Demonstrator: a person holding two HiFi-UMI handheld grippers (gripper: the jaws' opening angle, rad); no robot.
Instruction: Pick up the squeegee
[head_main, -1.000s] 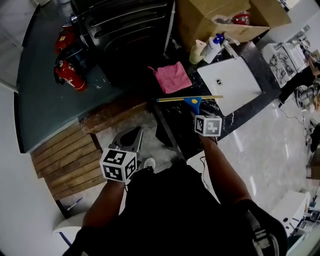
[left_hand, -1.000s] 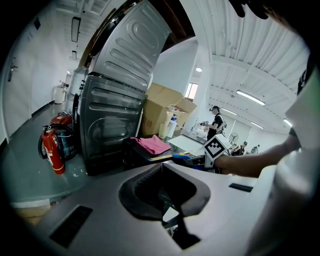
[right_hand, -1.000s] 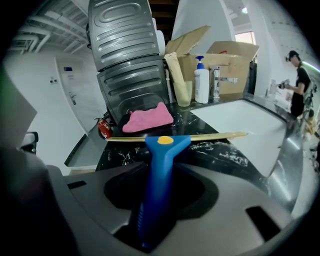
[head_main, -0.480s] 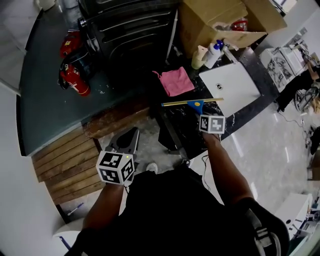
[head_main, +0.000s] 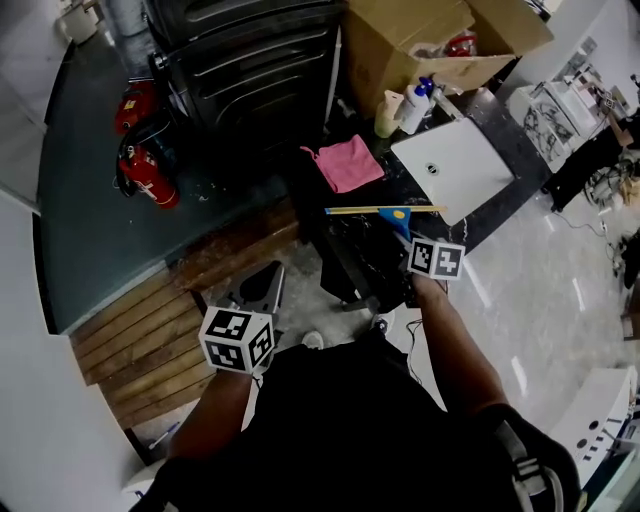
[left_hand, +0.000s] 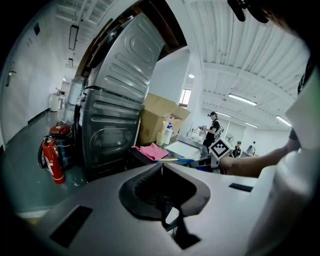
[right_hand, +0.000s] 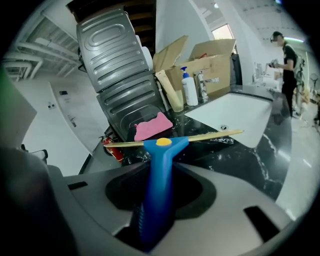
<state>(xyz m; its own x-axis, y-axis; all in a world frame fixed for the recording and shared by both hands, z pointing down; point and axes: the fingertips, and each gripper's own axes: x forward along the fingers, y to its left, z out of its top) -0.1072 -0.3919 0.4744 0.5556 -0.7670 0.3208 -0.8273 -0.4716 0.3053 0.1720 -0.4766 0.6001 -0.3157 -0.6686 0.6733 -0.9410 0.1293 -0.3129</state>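
The squeegee is gripped by its blue handle in the right tongs, whose jaws have just been closing and are now clenched on that handle. In the right gripper view the handle is seen rising out from between the jaws, with a yellow button at its top and the thin yellowish blade set crosswise above it. The blade is held roughly level over the near edge of the black marbled counter and appears to be off its surface.

A pink cloth is laid toward the left end of the counter, just beyond the blade. A white panel is spread over the right part. At the far edge a spray bottle is stood in front of an open cardboard box.

The left tongs are held low, well apart from the counter, over the floor beside wooden planks. Their jaws are seen pressed together in the left gripper view, with nothing between them.
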